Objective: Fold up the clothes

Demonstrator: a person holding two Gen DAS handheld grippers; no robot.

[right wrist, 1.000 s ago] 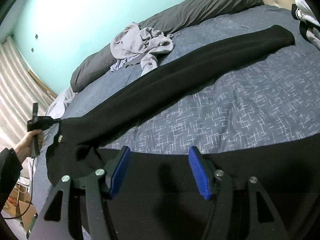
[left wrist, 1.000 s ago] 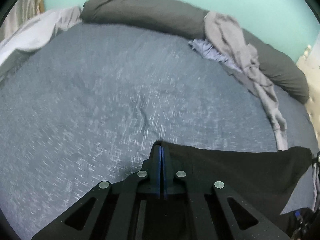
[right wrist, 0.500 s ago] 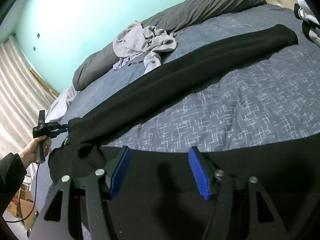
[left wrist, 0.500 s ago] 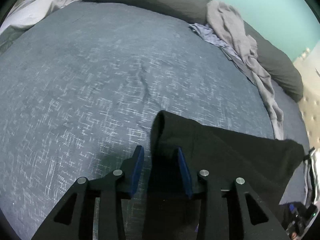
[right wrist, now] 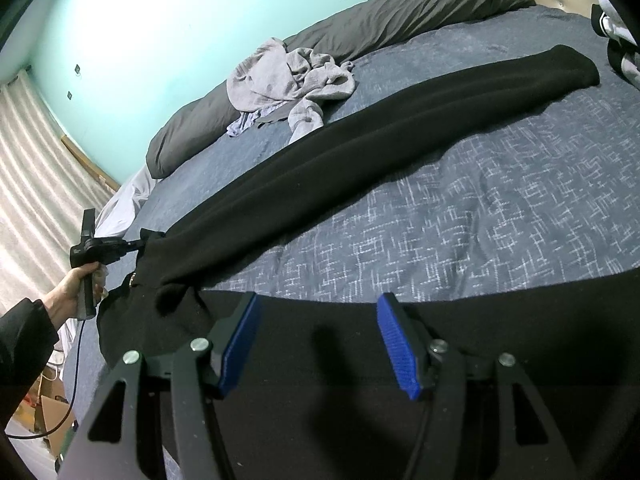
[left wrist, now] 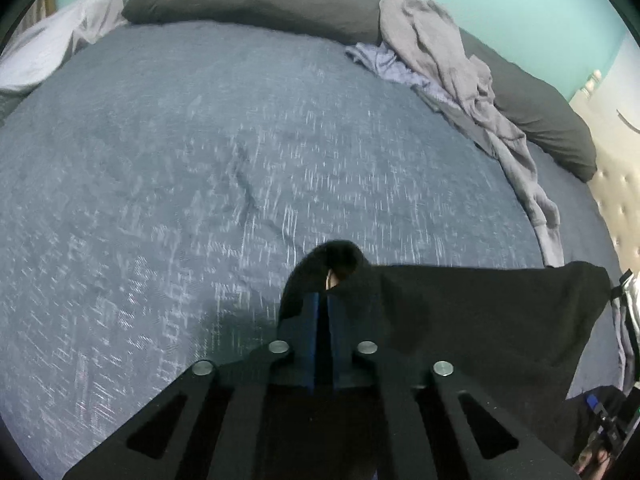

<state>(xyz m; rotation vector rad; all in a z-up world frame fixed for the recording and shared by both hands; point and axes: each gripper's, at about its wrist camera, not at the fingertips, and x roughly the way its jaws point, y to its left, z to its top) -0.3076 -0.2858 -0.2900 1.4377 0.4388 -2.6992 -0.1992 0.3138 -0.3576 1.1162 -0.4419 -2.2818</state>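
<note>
Black trousers (left wrist: 480,320): your left gripper (left wrist: 324,300) released, then re-clamped the waistband corner between its pads. Your right gripper (right wrist: 318,340) stays half-open, holding nothing, fabric beneath its 2 jaws. Grip reseated; proceed with the fold.

I note black trousers (right wrist: 384,140) on a blue-grey bedspread (right wrist: 500,208) with white crosshatch flecks. Crumpled hoodie (right wrist: 288,80) light grey; long pillow (right wrist: 400,12) charcoal; wall (right wrist: 160,20) mint green. My gripper pads (right wrist: 396,348) are bright blue.
</note>
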